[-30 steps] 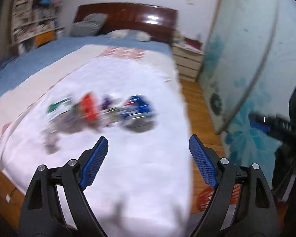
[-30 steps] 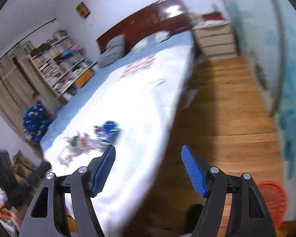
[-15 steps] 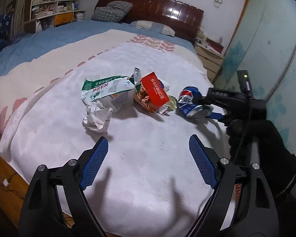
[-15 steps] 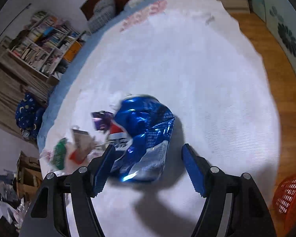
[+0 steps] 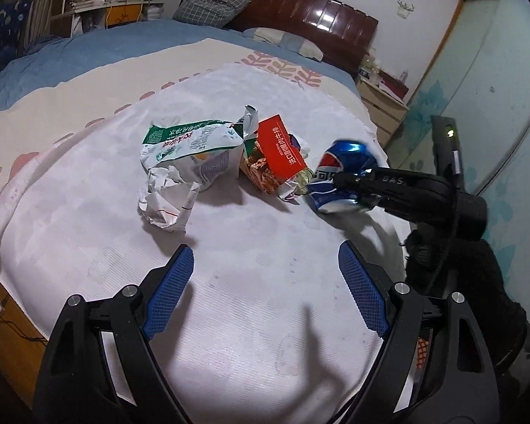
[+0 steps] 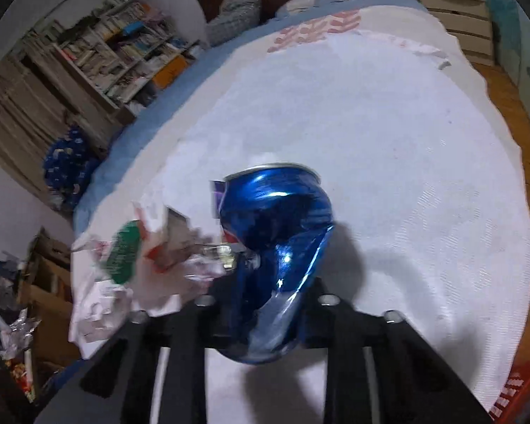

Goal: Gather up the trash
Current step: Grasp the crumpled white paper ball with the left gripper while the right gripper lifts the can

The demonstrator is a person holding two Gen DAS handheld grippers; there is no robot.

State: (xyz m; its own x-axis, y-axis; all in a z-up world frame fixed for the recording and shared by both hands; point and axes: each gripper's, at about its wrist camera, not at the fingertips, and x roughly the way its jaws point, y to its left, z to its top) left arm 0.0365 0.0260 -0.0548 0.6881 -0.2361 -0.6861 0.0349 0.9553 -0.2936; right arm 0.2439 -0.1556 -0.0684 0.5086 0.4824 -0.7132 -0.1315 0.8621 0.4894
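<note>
On the bed's white cover (image 5: pixel 265 318) lies a heap of trash: a green and white bag (image 5: pixel 190 141), a crumpled paper ball (image 5: pixel 166 194), a red carton (image 5: pixel 279 155) and a crushed blue soda can (image 5: pixel 339 162). My right gripper (image 5: pixel 349 187) reaches in from the right. Its jaws are closing, with the blue can (image 6: pixel 275 219) pinched between them, and the can fills the space ahead of the right gripper (image 6: pixel 270 289). My left gripper (image 5: pixel 261 258) hovers open over bare cover, short of the heap, with nothing between its fingers.
A red mesh basket (image 6: pixel 512 388) stands on the wooden floor by the bed's right edge. A nightstand (image 5: pixel 381 106) and a dark headboard (image 5: pixel 300 17) are at the far end. Bookshelves (image 6: pixel 116 56) line the left wall. A dark sleeve (image 5: pixel 459 300) carries the right gripper.
My right gripper swung from over the floor onto the bed, came around the blue can and closed on it. My left gripper moved nearer the heap, then held still.
</note>
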